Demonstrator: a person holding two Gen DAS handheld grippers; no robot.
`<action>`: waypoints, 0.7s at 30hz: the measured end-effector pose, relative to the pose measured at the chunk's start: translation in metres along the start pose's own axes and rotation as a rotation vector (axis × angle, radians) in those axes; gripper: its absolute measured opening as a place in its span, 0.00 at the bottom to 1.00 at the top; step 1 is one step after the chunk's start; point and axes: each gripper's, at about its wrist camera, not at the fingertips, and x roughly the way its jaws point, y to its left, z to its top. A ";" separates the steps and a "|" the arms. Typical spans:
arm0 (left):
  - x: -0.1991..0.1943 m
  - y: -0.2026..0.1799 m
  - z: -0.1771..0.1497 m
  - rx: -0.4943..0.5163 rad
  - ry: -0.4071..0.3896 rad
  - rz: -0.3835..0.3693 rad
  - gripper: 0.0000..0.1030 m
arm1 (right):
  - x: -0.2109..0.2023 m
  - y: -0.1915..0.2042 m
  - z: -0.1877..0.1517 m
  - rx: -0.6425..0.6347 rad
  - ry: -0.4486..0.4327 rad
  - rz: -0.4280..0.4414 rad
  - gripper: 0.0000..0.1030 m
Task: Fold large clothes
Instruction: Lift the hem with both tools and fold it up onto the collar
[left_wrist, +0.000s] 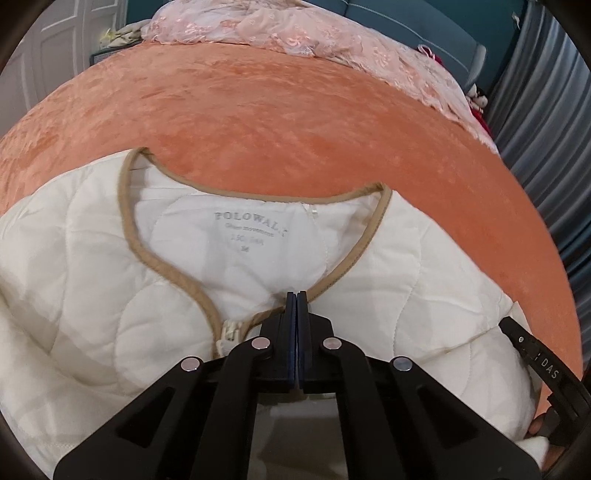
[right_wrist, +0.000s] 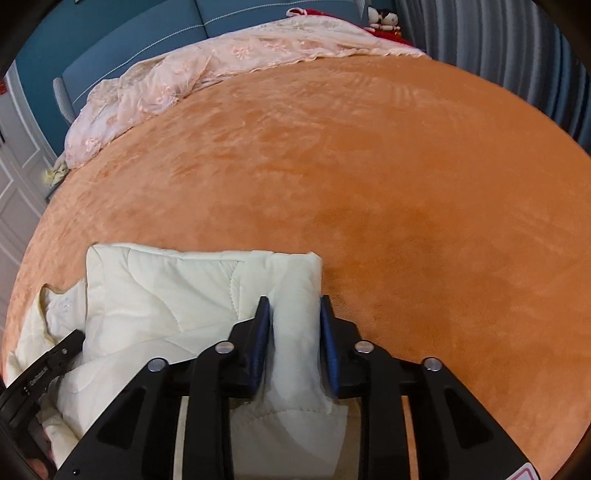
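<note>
A cream quilted jacket (left_wrist: 110, 295) with tan neckline trim lies front up on an orange bedspread (left_wrist: 295, 122). Its printed neck label (left_wrist: 251, 229) faces me and the zipper top (left_wrist: 227, 332) shows. My left gripper (left_wrist: 296, 295) is shut just below the neckline, over the jacket; whether cloth is pinched is hidden. In the right wrist view the jacket (right_wrist: 166, 291) shows a folded edge. My right gripper (right_wrist: 293, 306) straddles a thick fold of it with the jaws partly apart, pads touching the cloth.
A pink lace cover (left_wrist: 295, 29) is bunched along the bed's far side, also in the right wrist view (right_wrist: 207, 70). Blue headboard (right_wrist: 129, 37), grey curtain (right_wrist: 517, 55), white doors (right_wrist: 14, 184) and a doll (right_wrist: 384, 16) surround the bed.
</note>
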 end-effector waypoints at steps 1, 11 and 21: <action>-0.008 0.005 0.000 -0.014 -0.019 0.009 0.00 | -0.012 0.002 -0.001 0.000 -0.037 -0.011 0.27; -0.070 0.081 0.023 -0.058 -0.096 0.124 0.01 | -0.089 0.139 -0.008 -0.237 -0.121 0.312 0.30; -0.033 0.093 0.026 0.085 -0.050 0.113 0.00 | 0.016 0.208 -0.047 -0.314 0.097 0.287 0.00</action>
